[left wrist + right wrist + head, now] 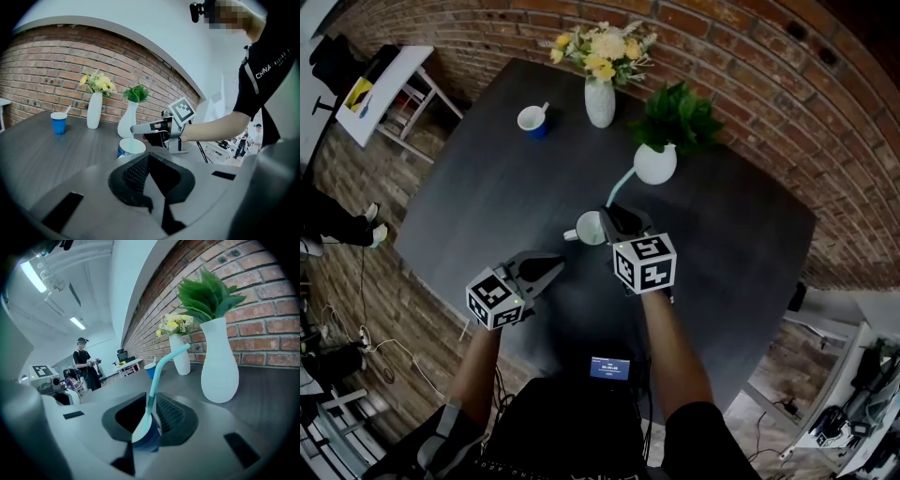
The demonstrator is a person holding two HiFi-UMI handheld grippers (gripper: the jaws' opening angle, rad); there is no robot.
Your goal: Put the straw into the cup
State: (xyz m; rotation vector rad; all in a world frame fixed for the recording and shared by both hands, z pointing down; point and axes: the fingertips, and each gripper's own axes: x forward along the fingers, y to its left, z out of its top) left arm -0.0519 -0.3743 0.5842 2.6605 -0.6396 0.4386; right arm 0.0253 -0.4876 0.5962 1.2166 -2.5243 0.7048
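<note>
Noted a red brick wall (722, 56) along the far edge of a dark grey rectangular surface (487, 187). Recorded three items toward that far edge: a tall white ceramic vase of yellow flowers (600, 101), a round-bellied white vase of green leaves (655, 164) nearer the middle, and a small blue paper cup (532, 120) with a white stick in it, well apart to the left.

Checked the right hand-held gripper (151, 397), grey plastic, over the middle of the surface and just short of the leafy vase. Found its jaws nearly together, pinching a pale teal bendy plastic straw (157, 373) on the straight lower stretch. Traced the straw upward and forward out of the jaws, bent top leaning toward the leafy vase. Traced it downward to the mouth of a white paper cup with blue printed sides (591, 228), upright on the surface just below the jaw tips. Could not confirm the lower end as inside the cup or only at the rim.

Checked the left hand-held gripper (148, 157), nearer the person and to the left of the cup, apart from it. Found its jaws pressed together with nothing between them, pointing toward the cup and the right hand-held gripper.
</note>
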